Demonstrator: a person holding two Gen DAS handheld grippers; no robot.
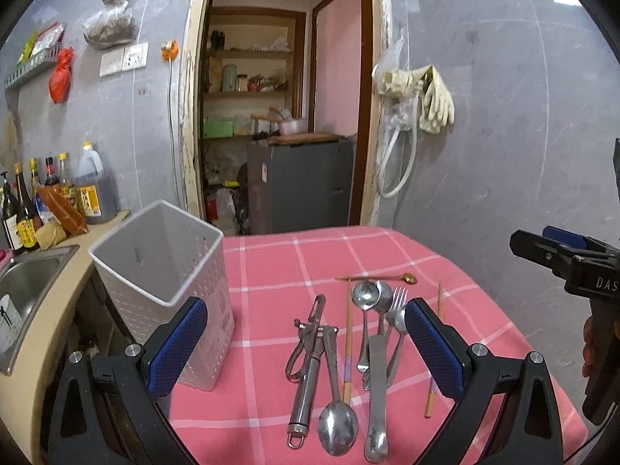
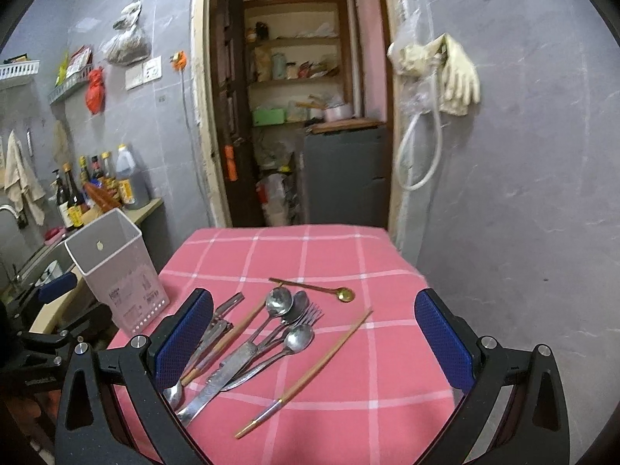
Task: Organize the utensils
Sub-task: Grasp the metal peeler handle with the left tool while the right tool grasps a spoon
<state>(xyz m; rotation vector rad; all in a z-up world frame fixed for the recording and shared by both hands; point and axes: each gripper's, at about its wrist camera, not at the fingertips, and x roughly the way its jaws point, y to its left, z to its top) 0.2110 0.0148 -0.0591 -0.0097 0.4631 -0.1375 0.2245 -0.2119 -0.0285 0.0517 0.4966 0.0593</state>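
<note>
In the left wrist view, the left hand-held gripper point(image 1: 306, 348) is wide open and holds nothing. Spoons, a fork point(image 1: 397, 310) and a knife point(image 1: 378, 372) lie on the pink counter point(image 1: 271, 271), beside the white basket point(image 1: 162, 267).

In the right wrist view, the right hand-held gripper point(image 2: 314, 343) is wide open too, above the same pile. One chopstick point(image 2: 310, 372) lies apart.

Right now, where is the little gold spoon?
The gold spoon lies on the pink tablecloth, just beyond the pile of cutlery, towards the doorway.
</note>
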